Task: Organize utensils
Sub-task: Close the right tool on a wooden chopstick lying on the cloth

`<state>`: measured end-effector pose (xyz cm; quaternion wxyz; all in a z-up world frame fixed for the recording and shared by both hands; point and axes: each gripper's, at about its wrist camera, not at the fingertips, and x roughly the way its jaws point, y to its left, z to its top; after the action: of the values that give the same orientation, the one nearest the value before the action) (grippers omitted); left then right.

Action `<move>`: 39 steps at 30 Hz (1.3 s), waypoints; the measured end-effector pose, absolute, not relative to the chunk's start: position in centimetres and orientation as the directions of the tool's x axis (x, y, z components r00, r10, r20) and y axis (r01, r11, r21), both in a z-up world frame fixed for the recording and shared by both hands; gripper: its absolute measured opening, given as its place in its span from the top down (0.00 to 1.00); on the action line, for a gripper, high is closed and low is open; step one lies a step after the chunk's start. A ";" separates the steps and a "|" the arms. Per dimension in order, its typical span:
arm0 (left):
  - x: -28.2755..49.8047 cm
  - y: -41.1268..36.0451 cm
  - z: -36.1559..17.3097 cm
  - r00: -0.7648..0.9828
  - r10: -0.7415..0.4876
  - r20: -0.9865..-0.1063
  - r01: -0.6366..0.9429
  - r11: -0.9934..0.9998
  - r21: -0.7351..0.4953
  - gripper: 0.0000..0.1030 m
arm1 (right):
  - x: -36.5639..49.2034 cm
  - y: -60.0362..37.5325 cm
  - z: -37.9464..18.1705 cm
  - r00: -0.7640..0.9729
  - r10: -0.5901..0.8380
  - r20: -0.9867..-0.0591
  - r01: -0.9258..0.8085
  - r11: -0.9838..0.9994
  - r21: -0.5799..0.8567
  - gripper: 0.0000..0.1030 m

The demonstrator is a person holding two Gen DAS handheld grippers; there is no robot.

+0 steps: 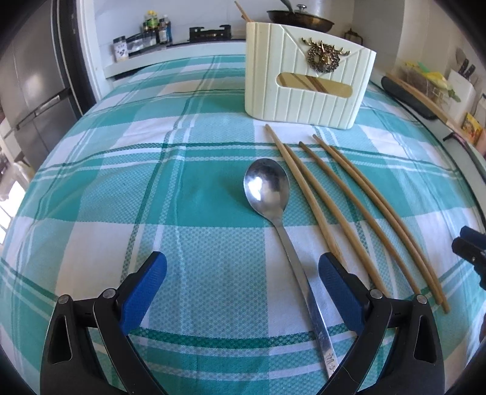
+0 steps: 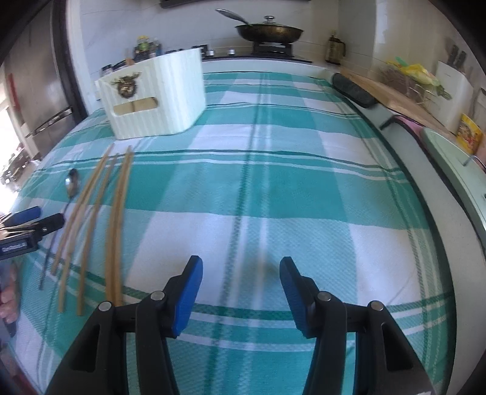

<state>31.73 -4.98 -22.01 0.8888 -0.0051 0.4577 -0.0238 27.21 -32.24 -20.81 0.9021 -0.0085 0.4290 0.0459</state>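
Note:
A steel spoon (image 1: 267,188) lies on the teal checked cloth (image 1: 152,182), bowl away from me. Its handle runs between the fingers of my left gripper (image 1: 243,267), which stands open above it without touching. Several wooden chopsticks (image 1: 358,209) lie to the right of the spoon. Behind them stands a cream ribbed utensil holder (image 1: 306,79) with a gold deer badge. In the right wrist view my right gripper (image 2: 241,273) is open over bare cloth (image 2: 273,182), with the chopsticks (image 2: 115,212), spoon (image 2: 72,183) and holder (image 2: 158,94) off to its left. The left gripper's fingers (image 2: 30,214) show at that view's left edge.
A stove with a lidded pan (image 2: 268,30) and bottles (image 1: 156,27) stands behind the table. A fridge (image 1: 33,91) is at the left. Along the right side run a counter with a cutting board (image 2: 382,91), a knife block (image 2: 454,91) and a green appliance (image 2: 455,170).

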 end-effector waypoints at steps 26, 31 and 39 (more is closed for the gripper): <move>31.4 -4.8 -22.2 0.569 -0.035 -0.822 0.069 0.998 0.006 0.01 | 31.8 -23.4 -21.2 0.489 0.152 -0.859 -0.346 0.938 -0.031 0.94; 30.8 -2.5 -22.1 0.566 -0.027 -0.824 0.073 0.997 0.018 0.01 | 30.3 -27.7 -21.1 0.545 0.083 -0.834 -0.172 0.985 -0.014 0.94; 30.3 -1.1 -22.2 0.556 -0.080 -0.827 0.140 0.990 -0.001 0.01 | 27.2 -32.1 -21.3 0.593 0.002 -0.805 -0.076 0.996 -0.054 0.73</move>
<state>30.33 -1.14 -22.24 0.8814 0.0326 0.4670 -0.0624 27.18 -32.08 -21.25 0.8914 -0.0412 0.4508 0.0219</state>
